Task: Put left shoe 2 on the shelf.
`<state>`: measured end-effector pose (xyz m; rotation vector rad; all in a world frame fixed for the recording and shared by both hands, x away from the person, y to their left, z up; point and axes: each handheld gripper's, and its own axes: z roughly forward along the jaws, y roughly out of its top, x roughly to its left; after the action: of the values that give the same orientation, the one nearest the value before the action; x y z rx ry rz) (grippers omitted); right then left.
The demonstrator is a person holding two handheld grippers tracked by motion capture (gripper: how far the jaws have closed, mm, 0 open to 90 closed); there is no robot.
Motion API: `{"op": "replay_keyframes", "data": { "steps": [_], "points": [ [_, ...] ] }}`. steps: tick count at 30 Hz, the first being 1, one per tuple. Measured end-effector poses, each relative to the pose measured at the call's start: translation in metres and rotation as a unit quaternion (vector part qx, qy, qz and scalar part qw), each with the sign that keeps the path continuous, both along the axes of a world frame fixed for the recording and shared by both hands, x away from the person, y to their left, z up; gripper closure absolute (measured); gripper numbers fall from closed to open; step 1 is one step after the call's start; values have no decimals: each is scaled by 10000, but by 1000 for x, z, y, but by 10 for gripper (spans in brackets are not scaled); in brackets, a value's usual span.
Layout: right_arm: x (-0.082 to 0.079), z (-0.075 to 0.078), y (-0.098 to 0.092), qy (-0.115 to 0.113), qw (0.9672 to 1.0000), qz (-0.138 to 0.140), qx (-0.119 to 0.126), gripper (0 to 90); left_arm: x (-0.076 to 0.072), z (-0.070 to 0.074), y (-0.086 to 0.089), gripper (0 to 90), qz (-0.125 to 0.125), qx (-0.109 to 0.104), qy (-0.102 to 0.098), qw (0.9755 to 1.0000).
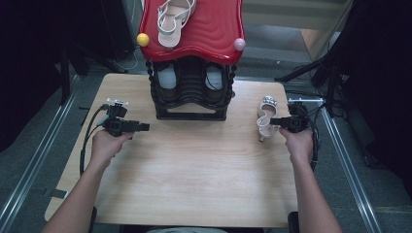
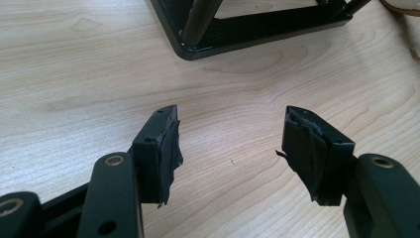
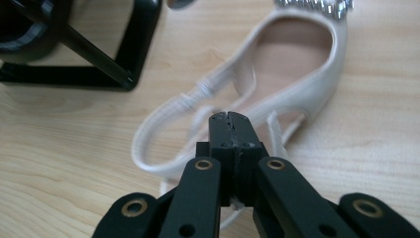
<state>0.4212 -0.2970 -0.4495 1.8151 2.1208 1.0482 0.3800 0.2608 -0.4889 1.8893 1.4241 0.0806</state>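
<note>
Here, near the counter's [image 1: 194, 165] left edge, my left claw [image 2: 230, 148] hangs with its jaws apart and nothing between them, over pale, smooth wood grain. At the middle of the far edge stands the black shoe rack [image 1: 192, 92] with its glossy red wavy top; one cream sandal [image 1: 172, 22] already lies there. Near the right edge, my right claw [image 3: 232, 121] is clamped together on a thin strap of the second sandal [image 3: 297, 64], beige, slim, with a sparkly toe trim. Shelving it remains, I judge.

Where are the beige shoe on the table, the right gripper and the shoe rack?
beige shoe [image 3: 302, 94], right gripper view, its side wall.
right gripper [image 3: 231, 119], right gripper view, its closed jaw tips.
shoe rack [image 1: 194, 36], high view, its red top.
</note>
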Motion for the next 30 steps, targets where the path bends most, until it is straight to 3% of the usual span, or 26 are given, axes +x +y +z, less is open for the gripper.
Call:
{"op": "replay_keyframes", "data": {
  "steps": [4,7,10,14,17,21,30],
  "points": [
    [2,17,12,-112,9999,115,47,900,0,-1,-2,398,-27,13,12,10000],
    [8,21,26,-96,9997,242,10,900,1,-1,-2,398,-41,28,24,10000],
    [16,17,39,-35,9995,328,31,900,1,-2,-2,398,-41,30,30,10000],
    [27,-1,48,222,9993,299,-45,900,2,-3,0,398,-33,60,36,10000],
    [31,-13,48,370,9990,243,-44,900,2,-3,1,398,-2,46,41,10000],
    [32,-25,40,400,9991,151,20,900,3,-6,2,397,7,54,77,10000],
    [20,-24,22,434,9989,156,-76,900,3,-6,1,396,29,79,78,9999]
  ]
}}
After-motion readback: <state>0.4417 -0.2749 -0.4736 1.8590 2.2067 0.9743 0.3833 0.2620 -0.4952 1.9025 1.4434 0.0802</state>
